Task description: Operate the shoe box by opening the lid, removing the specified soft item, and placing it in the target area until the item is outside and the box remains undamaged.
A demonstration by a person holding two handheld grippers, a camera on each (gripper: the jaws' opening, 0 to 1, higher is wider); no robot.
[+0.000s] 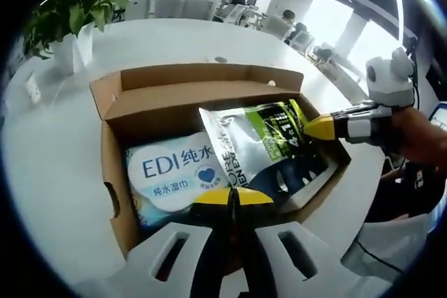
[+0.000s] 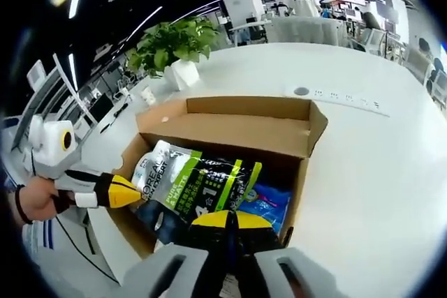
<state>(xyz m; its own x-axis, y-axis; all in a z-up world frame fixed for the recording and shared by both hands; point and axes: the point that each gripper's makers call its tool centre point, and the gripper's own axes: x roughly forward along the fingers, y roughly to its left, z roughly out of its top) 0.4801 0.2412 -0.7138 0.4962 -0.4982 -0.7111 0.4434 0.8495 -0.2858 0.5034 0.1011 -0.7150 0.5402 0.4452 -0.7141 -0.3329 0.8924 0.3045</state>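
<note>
A large white table with a rounded edge is seen carrying everything — its top is smooth and glossy. An open brown cardboard shoe box is set directly on it, flaps raised. A potted green plant in a white pot is stood near the table's edge, well apart from the box. A round grommet and a strip of sockets are set into the surface beyond the box.
</note>
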